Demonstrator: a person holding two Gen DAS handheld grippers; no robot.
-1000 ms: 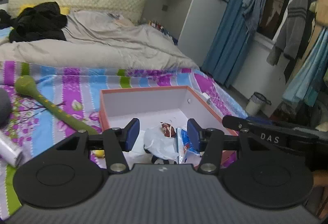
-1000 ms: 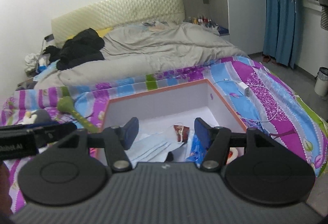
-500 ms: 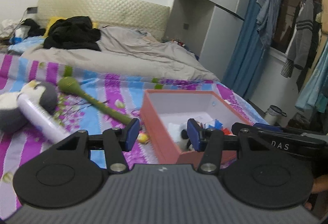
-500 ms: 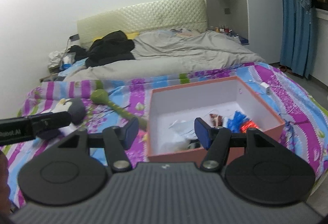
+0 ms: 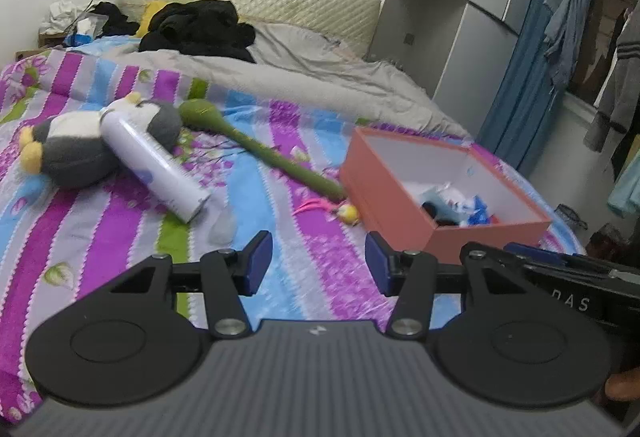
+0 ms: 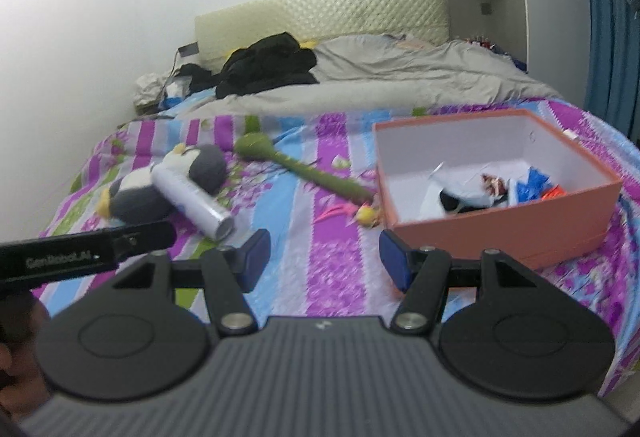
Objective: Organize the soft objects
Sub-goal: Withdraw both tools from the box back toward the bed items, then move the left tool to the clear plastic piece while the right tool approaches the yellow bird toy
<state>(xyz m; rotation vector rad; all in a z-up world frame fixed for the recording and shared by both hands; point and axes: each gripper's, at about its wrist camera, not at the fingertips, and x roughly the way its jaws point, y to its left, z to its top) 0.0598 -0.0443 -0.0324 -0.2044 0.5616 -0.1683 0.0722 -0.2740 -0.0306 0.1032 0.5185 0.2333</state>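
Both grippers empty above the bed, soft things not yet all in the box.

The orange box [image 5: 404, 213] stands on the striped bedsheet [image 5: 120, 221] at the right, w/ some small items already inside, so I judge it is the collecting place. The penguin plush [image 5: 68, 153] lies well apart at the left, touching a white spray can [image 5: 160, 173]; the green stick toy [image 5: 260, 153] lies between them, its end near the box. Left gripper [image 5: 318, 263] and right gripper [image 6: 324, 257] hover over the sheet, fingers wide apart, holding and touching nothing, probably ready for the next pick, maybe the plush.
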